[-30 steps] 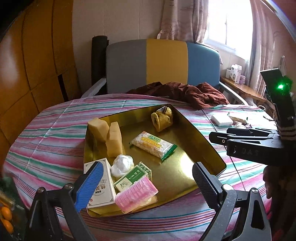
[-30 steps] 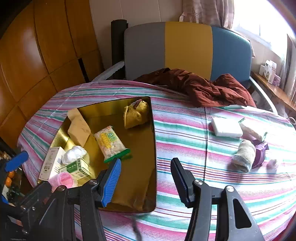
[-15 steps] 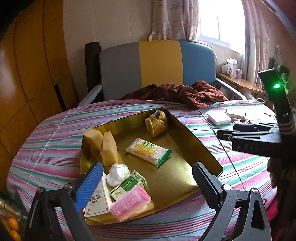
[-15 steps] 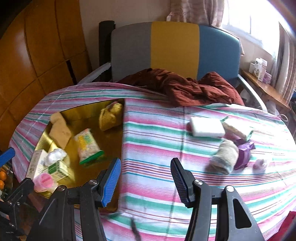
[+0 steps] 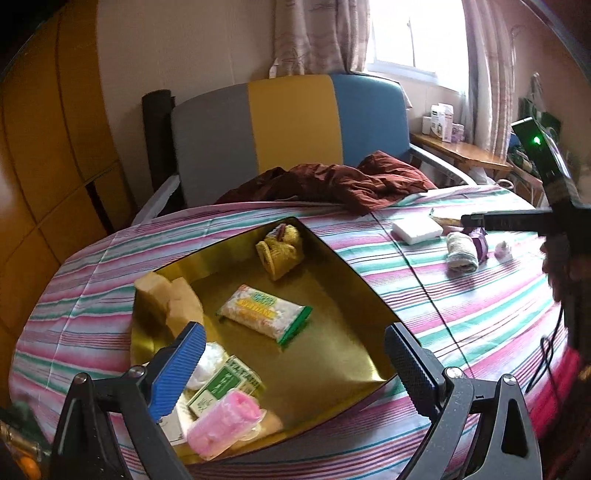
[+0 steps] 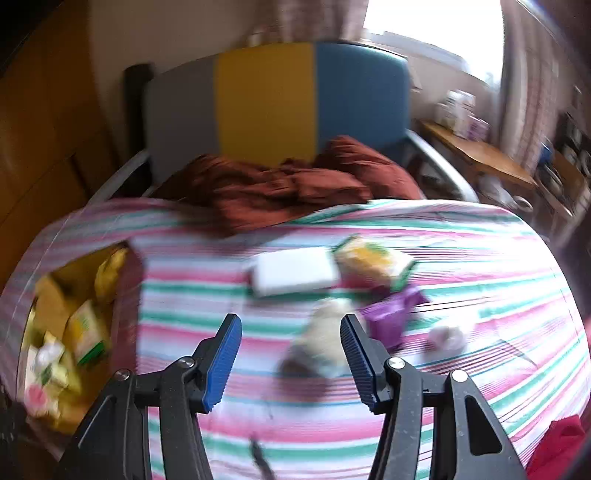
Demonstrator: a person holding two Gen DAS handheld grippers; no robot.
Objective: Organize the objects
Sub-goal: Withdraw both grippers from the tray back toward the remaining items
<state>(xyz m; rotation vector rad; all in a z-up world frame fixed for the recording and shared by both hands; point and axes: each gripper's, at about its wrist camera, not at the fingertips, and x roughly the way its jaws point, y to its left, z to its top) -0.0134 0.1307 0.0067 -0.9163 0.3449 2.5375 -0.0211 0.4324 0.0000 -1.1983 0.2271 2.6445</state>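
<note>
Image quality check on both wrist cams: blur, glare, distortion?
Right wrist view: heavy motion blur, the rolled towel and white block are smeared, the window blown out. Left wrist view: sharp, though the window is overexposed and the gold tray throws reflections. Both views: fisheye bending of the striped tablecloth.

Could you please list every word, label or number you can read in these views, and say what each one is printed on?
Nothing reads with certainty.
Snack packet in the gold tray: yellow band of capitals, too blurred.
Green box: white print, too small.
White boxes on the far shelf: unreadable.
Right wrist view: motion-blurred throughout.
</note>
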